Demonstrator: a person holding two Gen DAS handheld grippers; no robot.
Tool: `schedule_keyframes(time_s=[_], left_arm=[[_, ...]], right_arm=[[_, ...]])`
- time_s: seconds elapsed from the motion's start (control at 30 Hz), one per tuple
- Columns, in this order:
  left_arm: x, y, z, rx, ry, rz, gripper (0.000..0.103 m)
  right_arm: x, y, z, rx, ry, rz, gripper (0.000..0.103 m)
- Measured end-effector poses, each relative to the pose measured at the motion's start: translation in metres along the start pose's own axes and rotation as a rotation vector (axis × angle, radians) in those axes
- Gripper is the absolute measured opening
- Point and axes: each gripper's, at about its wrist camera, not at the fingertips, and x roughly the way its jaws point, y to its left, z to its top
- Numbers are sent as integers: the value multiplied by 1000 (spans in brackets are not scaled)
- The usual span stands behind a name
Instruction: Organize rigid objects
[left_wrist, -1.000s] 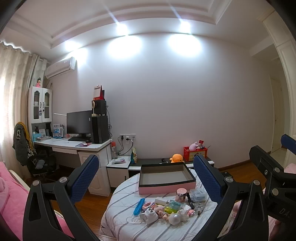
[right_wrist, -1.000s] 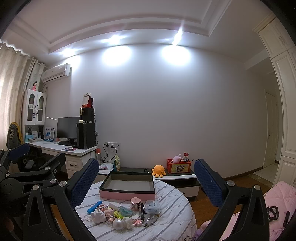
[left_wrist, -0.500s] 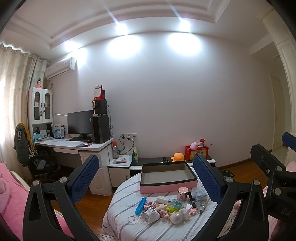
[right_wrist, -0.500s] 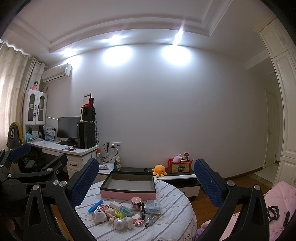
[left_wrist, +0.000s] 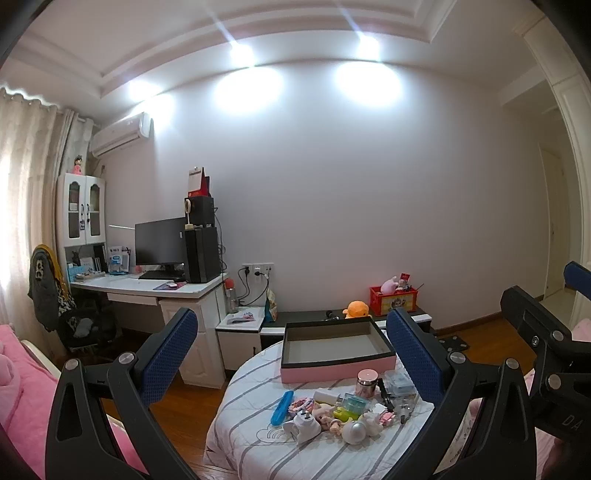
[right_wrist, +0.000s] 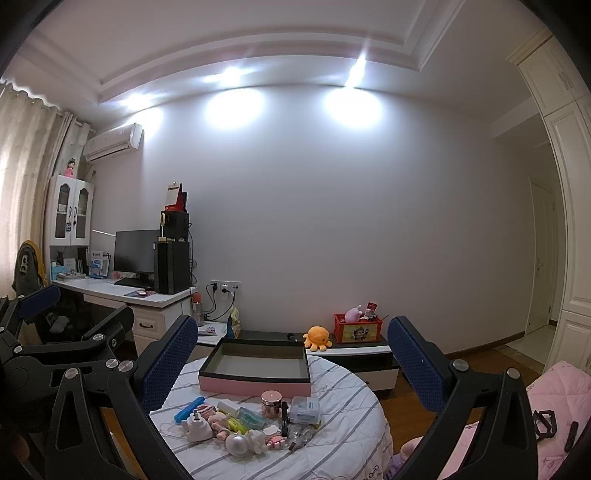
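Both the left gripper (left_wrist: 291, 350) and right gripper (right_wrist: 291, 354) hang back with jaws wide and empty, while the small objects (right_wrist: 243, 421) crowd the worktop's (right_wrist: 343, 439) near edge, the pink box (right_wrist: 255, 369) empty behind, seemingly awaiting them.

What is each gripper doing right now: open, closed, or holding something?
Left gripper: open, holding nothing.
Right gripper: open, holding nothing.

Both the left gripper (left_wrist: 291, 358) and right gripper (right_wrist: 291, 363) have black frames, silver screws and blue textured jaws.
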Motion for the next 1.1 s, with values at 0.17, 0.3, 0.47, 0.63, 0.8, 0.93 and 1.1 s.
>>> schedule_keyframes(time_s=[0.17, 0.3, 0.47, 0.63, 0.8, 0.93, 1.1], left_arm=[[3, -2, 0, 4, 13, 0, 103], [9, -5, -2, 7, 20, -3, 103], [18, -8, -7, 22, 38, -8, 103], [35, -9, -16, 30, 68, -12, 103], [61, -8, -32, 43, 117, -2, 103], [89, 2, -56, 42, 192, 17, 103], [127, 21, -106, 15, 310, 15, 103]], right_arm=[[2, -1, -1, -2, 7, -3, 103], [4, -3, -3, -3, 14, -5, 103], [10, -5, -5, -3, 32, -7, 103], [23, -4, -12, -15, 59, -6, 103], [44, -6, -26, -9, 110, 1, 103], [65, -13, -42, 5, 173, -7, 103], [100, -30, -79, 21, 293, -23, 103]])
